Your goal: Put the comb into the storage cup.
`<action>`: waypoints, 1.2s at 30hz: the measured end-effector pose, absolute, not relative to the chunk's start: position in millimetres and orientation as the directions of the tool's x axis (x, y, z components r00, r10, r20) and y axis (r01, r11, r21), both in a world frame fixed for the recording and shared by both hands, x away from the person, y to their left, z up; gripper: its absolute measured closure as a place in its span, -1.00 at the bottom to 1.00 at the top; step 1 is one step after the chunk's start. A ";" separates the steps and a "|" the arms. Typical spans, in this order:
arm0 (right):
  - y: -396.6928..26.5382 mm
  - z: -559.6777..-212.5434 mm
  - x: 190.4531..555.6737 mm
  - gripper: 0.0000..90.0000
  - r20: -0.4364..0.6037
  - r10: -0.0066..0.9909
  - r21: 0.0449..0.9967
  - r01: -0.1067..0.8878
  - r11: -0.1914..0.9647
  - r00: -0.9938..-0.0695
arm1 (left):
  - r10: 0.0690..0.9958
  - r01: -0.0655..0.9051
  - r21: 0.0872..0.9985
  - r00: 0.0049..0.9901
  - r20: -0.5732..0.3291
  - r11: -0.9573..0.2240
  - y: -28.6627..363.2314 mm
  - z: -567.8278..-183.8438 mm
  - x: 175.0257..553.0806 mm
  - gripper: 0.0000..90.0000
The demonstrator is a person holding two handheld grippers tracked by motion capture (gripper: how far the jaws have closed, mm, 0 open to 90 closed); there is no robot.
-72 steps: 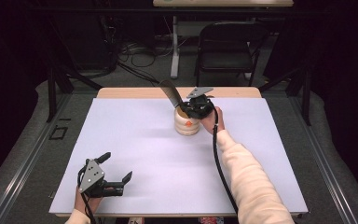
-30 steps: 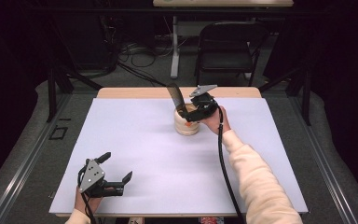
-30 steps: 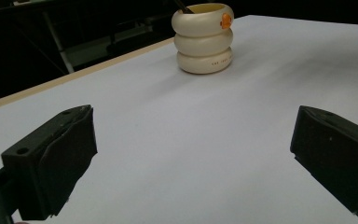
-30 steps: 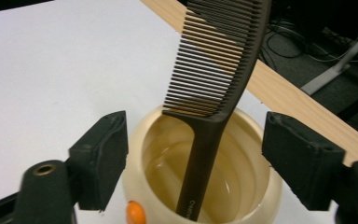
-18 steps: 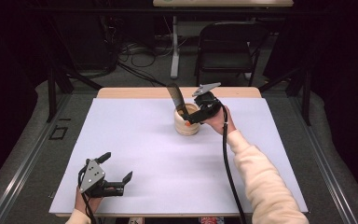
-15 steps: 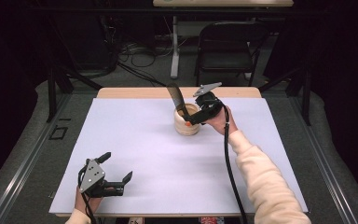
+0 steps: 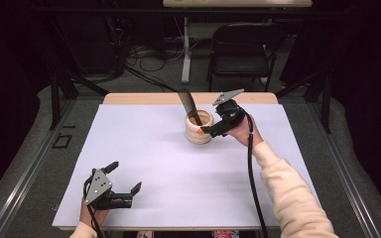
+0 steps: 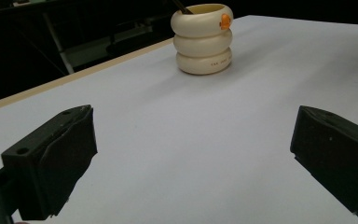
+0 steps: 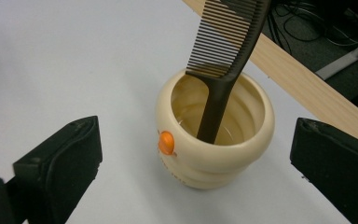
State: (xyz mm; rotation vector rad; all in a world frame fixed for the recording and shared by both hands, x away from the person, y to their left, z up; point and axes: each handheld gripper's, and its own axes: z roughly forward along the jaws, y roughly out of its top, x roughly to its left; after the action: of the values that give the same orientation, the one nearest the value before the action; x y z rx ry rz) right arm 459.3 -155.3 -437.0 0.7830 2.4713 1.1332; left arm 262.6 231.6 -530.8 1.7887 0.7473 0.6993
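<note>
Toward the far edge of the white surface (image 7: pixel 144 148), a cream ribbed cup (image 7: pixel 199 127) stands upright with a dark brown comb (image 7: pixel 187 104) in it. The comb's handle rests inside the cup against its inner wall, and its toothed end leans out over the rim, tilted toward the far left in the high view. A small orange knob (image 9: pixel 166 142) sits on the cup's outer wall just below the rim.

The right claw (image 7: pixel 209 130) hangs just beside the cup on its right, pointing at it from slightly above. Its jaws have just been opening and now stand wide apart. In the right gripper view the cup lies between and beyond the two black jaws, clear of both, and the orange knob faces the claw. Neither the comb nor the cup is touched by either jaw. The person's cream sleeve (image 7: pixel 287 193) runs from this claw back to the near right corner.

The left claw (image 7: pixel 127 186) rests near the near-left edge of the surface, well apart from the cup, with its jaws spread wide and only bare surface between them. From the left gripper view the cup (image 8: pixel 201 39) stands far ahead, slightly left of centre, near the wooden edge (image 8: pixel 74 77) of the surface.
</note>
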 end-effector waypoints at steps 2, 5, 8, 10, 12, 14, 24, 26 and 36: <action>-156.8 -436.9 457.7 -0.97 -0.052 0.596 0.769 0.348 0.536 -0.802 | 0.762 0.163 0.947 0.638 0.113 -0.276 231.3 -530.8 262.7 -0.99; -162.3 -436.4 452.1 -0.99 -0.055 0.595 0.762 0.352 0.544 -0.802 | 0.761 0.162 0.947 0.639 0.114 -0.278 231.0 -530.7 263.2 -0.99; -166.1 -436.2 446.6 -1.00 -0.055 0.594 0.760 0.352 0.546 -0.803 | 0.761 0.167 0.947 0.639 0.109 -0.276 230.9 -531.3 264.1 -0.99; -168.7 -436.6 443.2 -1.00 -0.050 0.593 0.759 0.355 0.545 -0.804 | 0.763 0.165 0.947 0.637 0.112 -0.276 230.8 -531.2 264.0 -0.99; -171.6 -437.4 440.5 -1.00 -0.045 0.589 0.764 0.352 0.541 -0.807 | 0.762 0.163 0.947 0.637 0.113 -0.277 230.8 -531.0 263.9 -0.99; -174.0 -438.0 437.6 -1.00 -0.041 0.585 0.765 0.351 0.539 -0.810 | 0.762 0.164 0.947 0.638 0.112 -0.277 230.6 -531.1 263.8 -0.99; -180.1 -444.0 422.9 -1.00 -0.045 0.575 0.753 0.350 0.557 -0.817 | 0.763 0.162 0.948 0.637 0.113 -0.275 231.6 -530.6 263.9 -0.99; -182.0 -446.9 420.4 -1.00 -0.040 0.581 0.749 0.361 0.555 -0.813 | 0.762 0.161 0.948 0.638 0.112 -0.274 231.4 -530.5 264.1 -0.99; -193.2 -453.1 404.9 -1.00 -0.026 0.594 0.751 0.377 0.543 -0.804 | 0.760 0.160 0.948 0.640 0.112 -0.275 230.2 -530.8 264.6 -0.99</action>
State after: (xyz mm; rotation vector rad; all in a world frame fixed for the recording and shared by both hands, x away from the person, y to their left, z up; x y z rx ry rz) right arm 404.9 -193.2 -453.1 0.8091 2.5045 1.1196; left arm 264.6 230.2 -530.8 1.7862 0.7426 0.6969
